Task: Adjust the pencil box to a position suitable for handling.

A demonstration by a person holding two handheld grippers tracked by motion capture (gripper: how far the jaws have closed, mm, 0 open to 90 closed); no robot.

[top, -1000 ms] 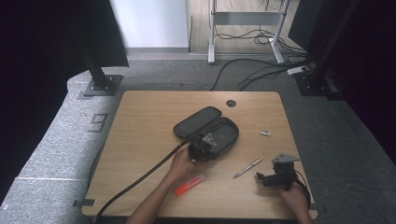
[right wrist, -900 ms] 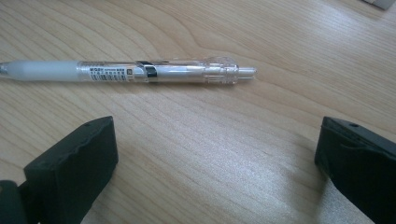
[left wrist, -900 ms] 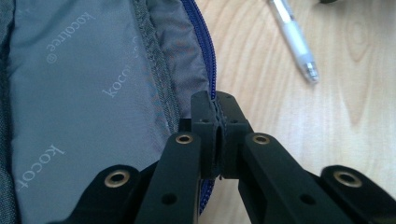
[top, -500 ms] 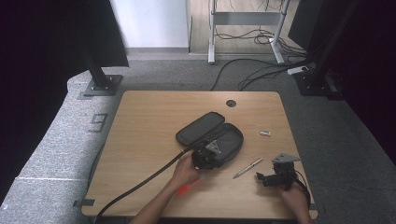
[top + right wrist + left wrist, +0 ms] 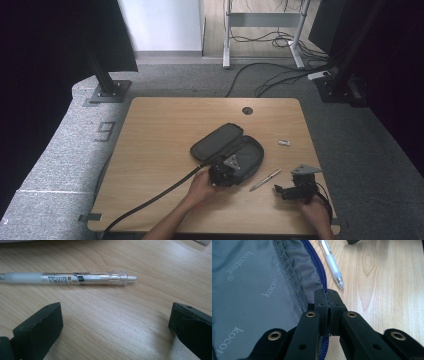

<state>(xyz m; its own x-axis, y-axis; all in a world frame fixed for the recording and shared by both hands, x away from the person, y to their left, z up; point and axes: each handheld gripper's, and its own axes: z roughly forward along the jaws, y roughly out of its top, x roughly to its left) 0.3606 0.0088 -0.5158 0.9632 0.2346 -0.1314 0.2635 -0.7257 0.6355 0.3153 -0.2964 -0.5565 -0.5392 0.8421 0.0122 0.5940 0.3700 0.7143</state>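
Left gripper (image 5: 327,293) clenched on zipper edge of open grey pencil case (image 5: 229,150), mid-table (image 5: 165,130). Right gripper (image 5: 115,322) released, jaws held wide, resting near table's front right; clear pen (image 5: 72,278) lying just beyond, untouched.

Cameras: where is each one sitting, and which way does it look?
High view: above the table, looking down; both forearms, left tongs, right tongs.
Left gripper view: on the left tongs, shut at the pencil case zipper edge.
Right gripper view: on the right tongs, open, low over the wood.
All three share the pen.
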